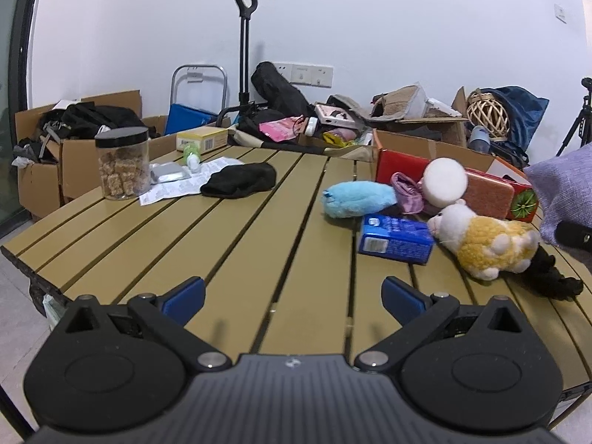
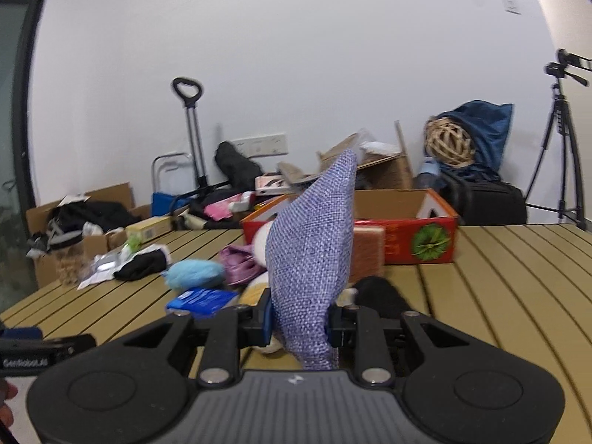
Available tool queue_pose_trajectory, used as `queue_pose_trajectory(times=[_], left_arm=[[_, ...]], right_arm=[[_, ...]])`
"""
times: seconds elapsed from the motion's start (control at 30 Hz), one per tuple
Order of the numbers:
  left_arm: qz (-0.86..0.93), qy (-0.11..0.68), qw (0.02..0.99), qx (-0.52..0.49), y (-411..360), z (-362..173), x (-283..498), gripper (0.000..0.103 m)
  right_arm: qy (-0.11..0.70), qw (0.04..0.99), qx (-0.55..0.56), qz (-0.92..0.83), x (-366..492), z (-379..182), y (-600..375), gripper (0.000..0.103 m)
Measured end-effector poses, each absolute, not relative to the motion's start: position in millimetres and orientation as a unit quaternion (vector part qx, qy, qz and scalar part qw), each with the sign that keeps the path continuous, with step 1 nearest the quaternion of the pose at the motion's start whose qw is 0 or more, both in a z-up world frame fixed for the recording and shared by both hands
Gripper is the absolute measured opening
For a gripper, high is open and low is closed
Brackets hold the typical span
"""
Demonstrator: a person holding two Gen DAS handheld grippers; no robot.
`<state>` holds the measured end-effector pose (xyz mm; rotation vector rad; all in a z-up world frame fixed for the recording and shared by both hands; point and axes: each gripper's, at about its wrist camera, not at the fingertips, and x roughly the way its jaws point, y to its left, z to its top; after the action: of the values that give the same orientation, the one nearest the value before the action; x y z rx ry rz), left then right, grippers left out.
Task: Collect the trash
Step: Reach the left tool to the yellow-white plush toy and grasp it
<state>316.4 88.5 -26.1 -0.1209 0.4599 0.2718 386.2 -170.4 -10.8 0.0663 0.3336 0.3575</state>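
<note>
Your right gripper (image 2: 298,320) has its jaws drawn in narrow on a purple woven pouch (image 2: 310,259), which stands up between the blue pads and fills the middle of the right wrist view. Your left wrist view catches only a corner of that pouch (image 1: 562,188) at its right edge, raised above the table. Your left gripper (image 1: 294,298) has its jaws spread wide with nothing between them, hovering over bare slats of the tan slatted table (image 1: 236,244).

The left view gives you the clutter plainly: a blue carton (image 1: 394,242) lying flat, a yellow and white plush toy (image 1: 488,244) just beside it, a light blue plush (image 1: 357,198), a white round pad (image 1: 444,181) and a pink crumpled pouch (image 1: 407,192) in front of the red box (image 1: 403,164). Farther left lie a black cloth (image 1: 240,181) on printed papers (image 1: 177,181) and a clear jar with a black lid (image 1: 123,162).

In the right view the pouch covers most of the plush toy and part of the red box, whose green emblem shows only there. A dark fuzzy thing (image 2: 381,296) lies behind the right pad; it may be the black cord seen beside the plush toy in the left view, but the blur leaves that unsure. A tripod (image 2: 558,155) stands at the right.
</note>
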Motion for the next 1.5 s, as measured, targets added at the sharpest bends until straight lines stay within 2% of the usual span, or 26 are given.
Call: queue_pose_trajectory(times=[0.4, 1.0, 1.5], left_arm=[[0.096, 0.246, 0.963, -0.062, 33, -28, 336, 0.103], [0.036, 0.273, 0.959, -0.063, -52, -12, 412, 0.103], [0.078, 0.337, 0.938, -0.028, -81, -14, 482, 0.103]], right_arm=[[0.150, 0.977, 0.074, 0.132, 383, 1, -235, 0.023], [0.159, 0.978, 0.120, 0.064, 385, -7, -328, 0.023], [0.170, 0.974, 0.141, 0.053, 391, -16, -342, 0.023]])
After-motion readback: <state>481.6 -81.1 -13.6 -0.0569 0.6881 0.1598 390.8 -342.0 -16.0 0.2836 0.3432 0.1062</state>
